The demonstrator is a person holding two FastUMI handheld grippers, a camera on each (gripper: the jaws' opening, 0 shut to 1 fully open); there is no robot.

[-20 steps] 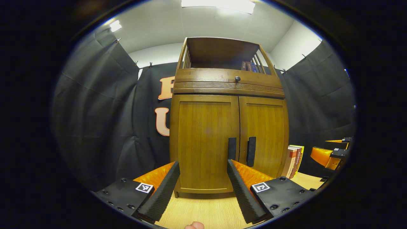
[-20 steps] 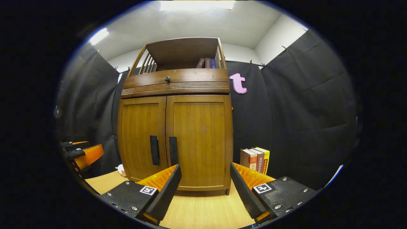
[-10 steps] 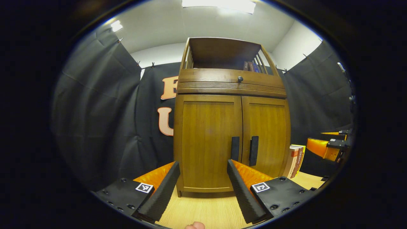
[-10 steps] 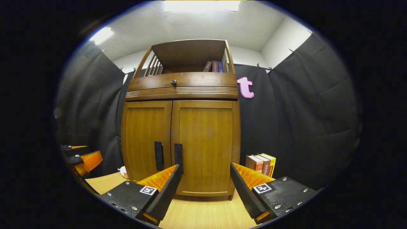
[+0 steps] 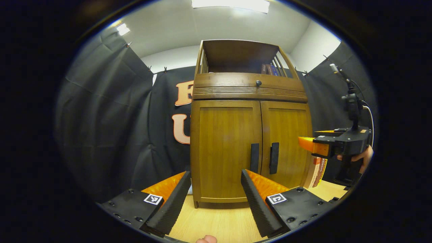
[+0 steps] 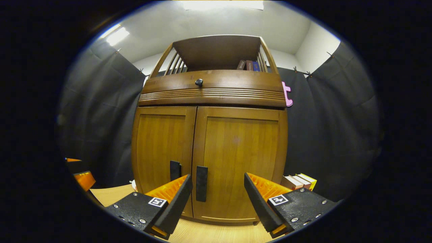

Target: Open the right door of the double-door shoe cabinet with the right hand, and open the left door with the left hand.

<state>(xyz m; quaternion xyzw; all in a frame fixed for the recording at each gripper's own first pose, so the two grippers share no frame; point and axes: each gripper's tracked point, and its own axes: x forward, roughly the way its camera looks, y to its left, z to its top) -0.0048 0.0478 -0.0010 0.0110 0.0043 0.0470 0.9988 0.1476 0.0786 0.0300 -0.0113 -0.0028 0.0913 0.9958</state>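
Right gripper (image 6: 217,189): fingers spread wide, nothing between them, ribbed pads facing inward. In the right gripper view the inner edge of its left finger (image 6: 175,202) lies just beside the dark vertical bar handle of the right door (image 6: 201,183); contact cannot be confirmed. Left gripper (image 5: 216,187): fingers likewise parted and empty, well short of the cabinet, with the dark vertical bar handle of the left door (image 5: 254,158) above and beyond its right finger (image 5: 256,199).

The brown wooden double-door shoe cabinet (image 6: 211,135) stands on a pale wood-grain surface (image 5: 216,224). Both doors, the right door (image 6: 238,162) and the left door (image 5: 226,148), sit flush and closed.

Probable faults from this position:
- The right handle lies off-centre in the jaw gap (toward the left finger). Closing now would likely clip one finger on the bar and miss the grip.
- The two handles stand close together at the centre seam. A wide approach risks catching the neighbouring handle.
- The doors swing on outer hinges. A straight pull instead of an arc could slip the pads off the smooth bar.

Materials: flat recessed door panels with vertical grain, a ribbed band above them with a small round dark knob (image 6: 198,81), a railed open shelf on top. Upright books (image 6: 298,182) stand beside the cabinet's right flank.
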